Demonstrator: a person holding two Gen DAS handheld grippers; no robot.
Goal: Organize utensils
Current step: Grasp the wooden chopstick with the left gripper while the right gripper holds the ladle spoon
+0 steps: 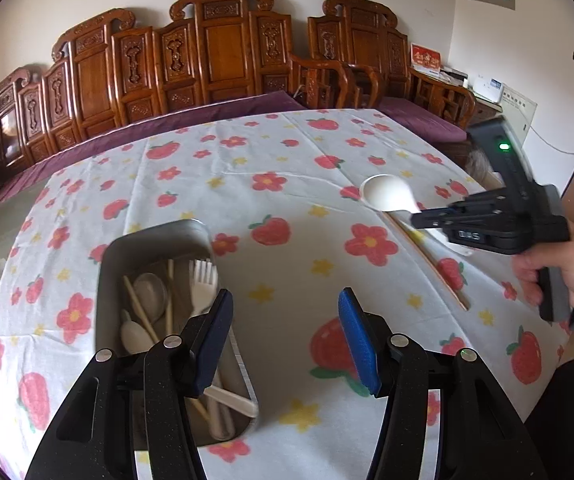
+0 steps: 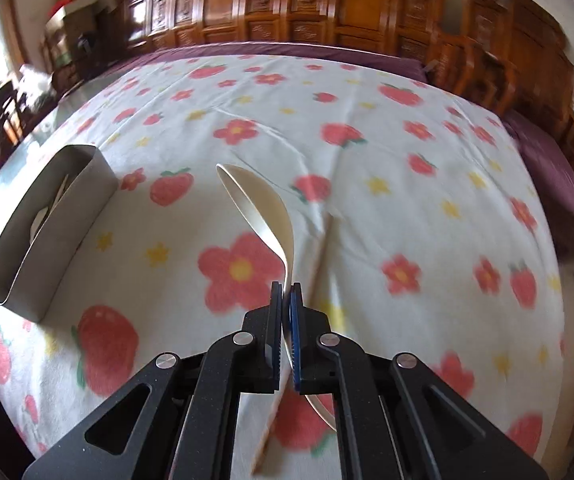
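A white spoon (image 2: 259,200) hangs above the flowered tablecloth, bowl pointing away, with my right gripper (image 2: 286,292) shut on its handle. In the left wrist view the same spoon (image 1: 385,196) and right gripper (image 1: 419,218) appear at the right, held by a hand (image 1: 559,272). A grey metal tin (image 1: 155,236) sits at the left with a white fork (image 1: 203,284), spoons and chopsticks inside. My left gripper (image 1: 285,300) is open and empty, just right of the tin. A wooden chopstick (image 2: 319,248) lies on the cloth under the spoon.
The tin (image 2: 59,216) stands left of the right gripper. A carved wooden bench (image 1: 223,52) with a purple cushion (image 1: 191,120) runs behind the table's far edge. A wooden armchair (image 1: 367,60) stands at the back right.
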